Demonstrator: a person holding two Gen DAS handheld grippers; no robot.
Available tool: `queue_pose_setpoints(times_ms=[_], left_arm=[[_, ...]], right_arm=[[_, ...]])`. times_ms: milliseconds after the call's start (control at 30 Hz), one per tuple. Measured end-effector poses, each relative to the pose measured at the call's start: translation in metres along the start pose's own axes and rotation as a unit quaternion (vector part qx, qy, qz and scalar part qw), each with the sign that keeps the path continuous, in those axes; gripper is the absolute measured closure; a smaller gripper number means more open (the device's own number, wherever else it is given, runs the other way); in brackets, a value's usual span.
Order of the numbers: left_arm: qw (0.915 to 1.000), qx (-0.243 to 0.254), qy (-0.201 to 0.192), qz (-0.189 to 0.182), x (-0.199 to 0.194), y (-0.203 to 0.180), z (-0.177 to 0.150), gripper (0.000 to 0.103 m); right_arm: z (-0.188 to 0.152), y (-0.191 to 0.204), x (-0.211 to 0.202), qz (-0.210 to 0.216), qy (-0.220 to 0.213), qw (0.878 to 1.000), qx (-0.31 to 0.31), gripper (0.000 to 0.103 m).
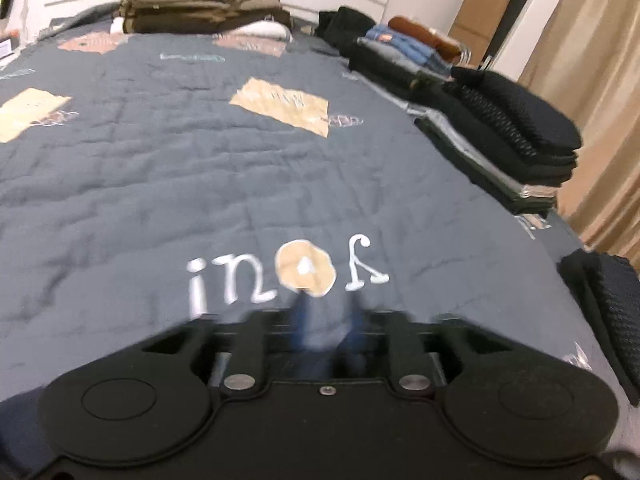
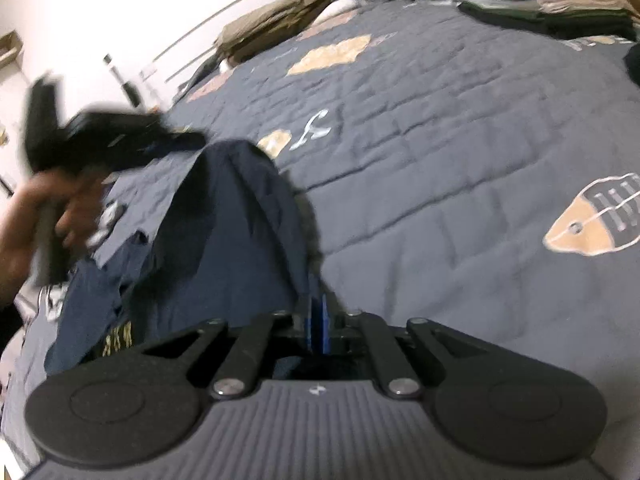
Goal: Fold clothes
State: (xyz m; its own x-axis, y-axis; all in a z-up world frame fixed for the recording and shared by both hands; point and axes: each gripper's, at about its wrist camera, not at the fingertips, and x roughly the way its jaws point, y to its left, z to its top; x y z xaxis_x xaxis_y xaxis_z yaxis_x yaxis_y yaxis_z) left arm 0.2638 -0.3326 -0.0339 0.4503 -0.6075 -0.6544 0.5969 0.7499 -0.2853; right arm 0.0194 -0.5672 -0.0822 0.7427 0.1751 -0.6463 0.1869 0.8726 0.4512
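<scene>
Navy garment hangs pinched in the right gripper, its blue pads pressed together on the cloth, draping onto the grey quilt. Beyond it, the left gripper hovers blurred, fingers parted, holding nothing. Farther off sit folded stacks.

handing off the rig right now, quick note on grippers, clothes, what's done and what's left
Right gripper: shut on the navy garment, lifting a fold of it off the quilt.
Left gripper: blurred, fingers apart, holding nothing, over bare quilt.
Done: folded stacks line the bed's far edge, tan pile by the headboard.
Left: the navy garment is crumpled and unfolded; spread it flat, fold, stack.
</scene>
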Motion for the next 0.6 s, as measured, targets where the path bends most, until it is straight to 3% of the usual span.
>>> queue_pose_setpoints(times_ms=[200, 267, 333, 433, 600], left_arm=[[0.9991, 0.010, -0.023, 0.033, -0.085, 0.047, -0.041, 0.060], [0.9982, 0.002, -0.019, 0.056, -0.109, 0.070, -0.055, 0.051], [0.9965, 0.000, -0.011, 0.083, -0.126, 0.091, -0.066, 0.048], [0.9928, -0.004, 0.002, 0.120, -0.143, 0.117, -0.074, 0.048], [0.9906, 0.063, 0.012, 0.121, -0.146, 0.117, -0.057, 0.048]], right_arm=[[0.009, 0.001, -0.012, 0.007, -0.014, 1.000, 0.002, 0.094], [0.011, 0.001, -0.016, 0.009, -0.019, 1.000, 0.003, 0.090], [0.014, 0.001, -0.020, 0.012, -0.024, 1.000, 0.003, 0.083], [0.016, 0.008, -0.018, 0.019, -0.023, 1.000, 0.003, 0.070], [0.035, 0.033, -0.012, 0.029, -0.020, 0.999, -0.021, 0.062]])
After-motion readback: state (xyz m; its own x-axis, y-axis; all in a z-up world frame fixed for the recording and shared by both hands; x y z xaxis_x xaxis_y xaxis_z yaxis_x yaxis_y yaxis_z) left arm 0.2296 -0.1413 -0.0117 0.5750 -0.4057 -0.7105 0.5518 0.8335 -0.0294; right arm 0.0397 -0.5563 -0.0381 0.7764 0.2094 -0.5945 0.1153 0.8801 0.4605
